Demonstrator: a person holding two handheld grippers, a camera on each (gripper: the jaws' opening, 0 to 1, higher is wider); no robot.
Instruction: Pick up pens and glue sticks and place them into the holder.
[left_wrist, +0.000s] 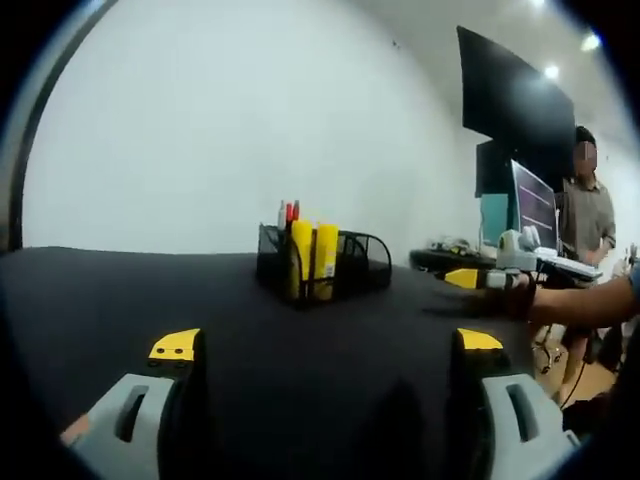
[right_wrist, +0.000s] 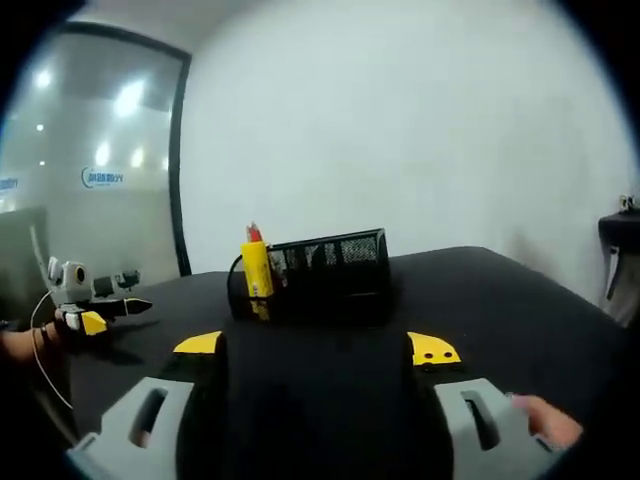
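Black mesh holder (left_wrist: 322, 262) sits mid desk (left_wrist: 120, 300), w/ two yellow glue sticks (left_wrist: 312, 258) upright inside and pens (left_wrist: 288, 213) poking up behind. Left hand-held gripper (left_wrist: 327, 345) jaws spread wide, nothing betw. them. Right hand-held gripper (right_wrist: 316, 347) likewise wide apart, empty; holder just ahead of it. Monitor (left_wrist: 535, 205) off to the side.

The holder (left_wrist: 322, 265) was black wire mesh, apparently metal, with a fine open weave and a dull sheen. The glue sticks (left_wrist: 312, 255) standing in it looked like smooth yellow plastic, faintly glossy. The table (left_wrist: 120, 300) was covered in a matt black surface, possibly cloth. The left gripper (left_wrist: 326, 345) and right gripper (right_wrist: 316, 348) had grey moulded plastic bodies with smooth yellow tips.
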